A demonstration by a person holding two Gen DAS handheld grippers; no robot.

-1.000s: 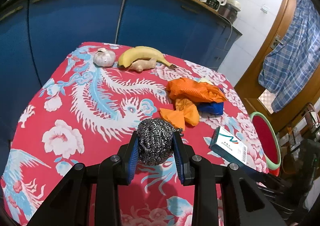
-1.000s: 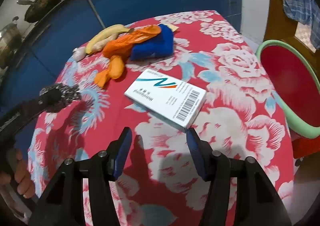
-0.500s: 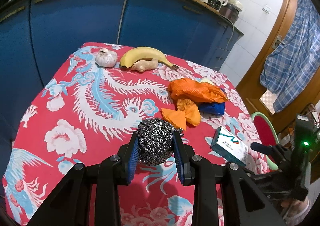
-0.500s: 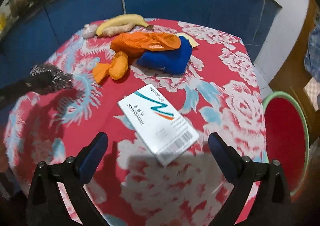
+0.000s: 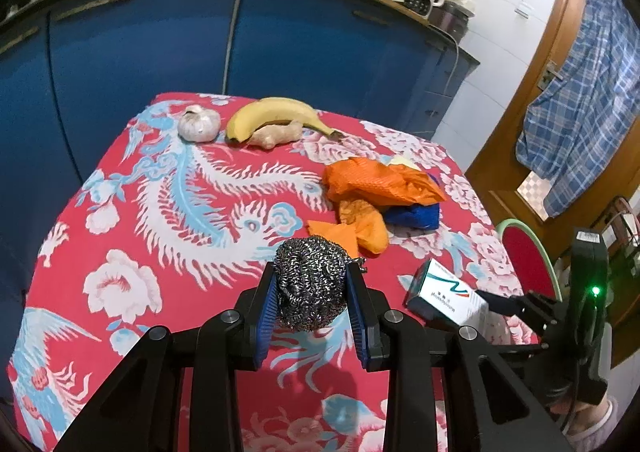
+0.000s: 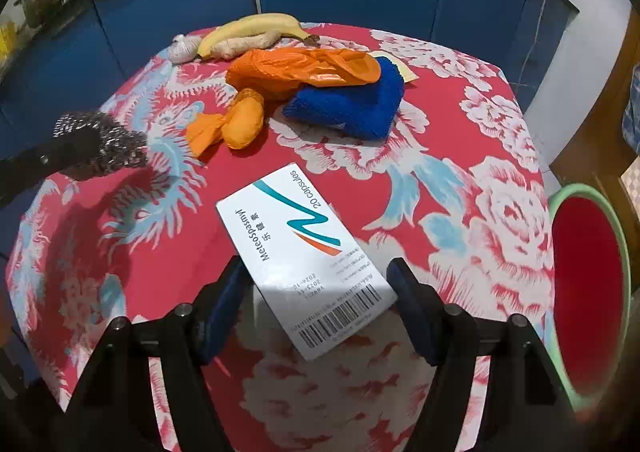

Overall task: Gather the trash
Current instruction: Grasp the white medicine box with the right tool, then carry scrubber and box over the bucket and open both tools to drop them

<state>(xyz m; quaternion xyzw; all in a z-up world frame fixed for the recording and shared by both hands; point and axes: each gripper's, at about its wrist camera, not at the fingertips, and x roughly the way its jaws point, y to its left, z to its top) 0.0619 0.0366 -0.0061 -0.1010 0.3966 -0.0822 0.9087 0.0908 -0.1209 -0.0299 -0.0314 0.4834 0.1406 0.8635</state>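
Observation:
A steel wool scourer (image 5: 312, 284) sits squeezed between the blue pads of my left gripper (image 5: 310, 292), held just above the red floral tablecloth (image 5: 160, 212). It also shows at the left of the right wrist view as a grey ball (image 6: 100, 144). A white medicine box (image 6: 296, 244) lies skewed on the cloth. My right gripper (image 6: 318, 276) is closing around its near end, and the pads meet its left edge and right corner. From the left wrist view, that box (image 5: 444, 294) and the right gripper (image 5: 500, 302) are at the table's right edge.
Crumpled orange bags (image 5: 376, 184) and a blue mesh bag (image 5: 412, 214) lie mid-table. A banana (image 5: 276, 112), ginger (image 5: 276, 134) and garlic (image 5: 199, 124) lie at the far edge. A red bin with a green rim (image 6: 588, 292) stands right of the table. Blue cabinets stand behind.
My right gripper opened wide, rolled, came in over the medicine box and is now narrowing on its near end. The left gripper kept still with the scourer.

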